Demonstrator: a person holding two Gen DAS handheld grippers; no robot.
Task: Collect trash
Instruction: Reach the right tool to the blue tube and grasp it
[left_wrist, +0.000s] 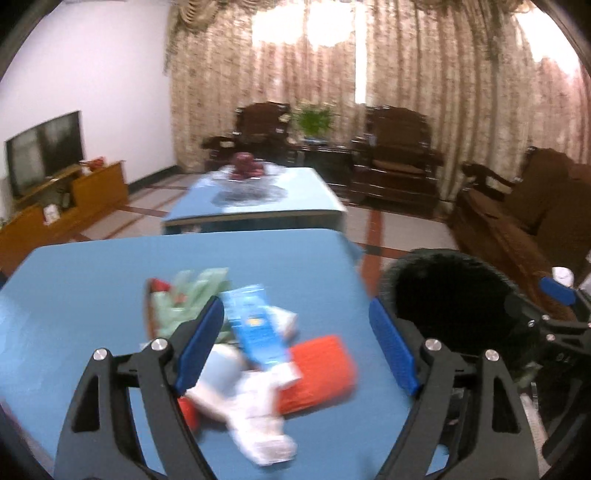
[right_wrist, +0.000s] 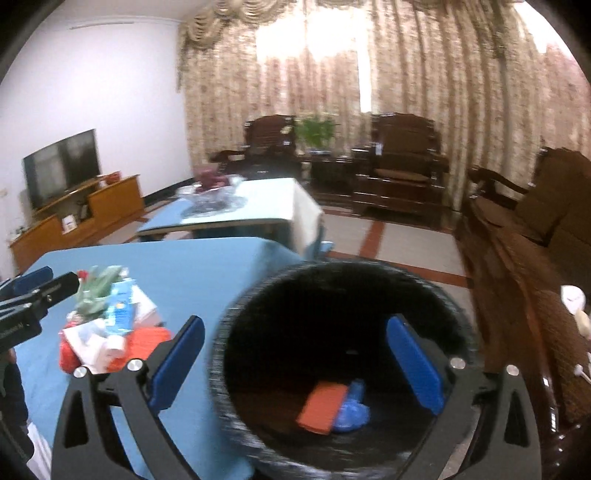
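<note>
A heap of crumpled wrappers, with a flat blue carton and a red pack, is seen near the counter's right edge. Beside that edge stands a round black bin holding a red box and blue bag. The left hand-held gripper is spread wide over the heap, the right hand-held gripper wide over the bin; nothing is held.

Blk bin, blue table, red pack.

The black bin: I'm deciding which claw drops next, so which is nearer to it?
Right. The right claw hangs open over the black bin; the left claw is open above the trash pile, beside the bin.
</note>
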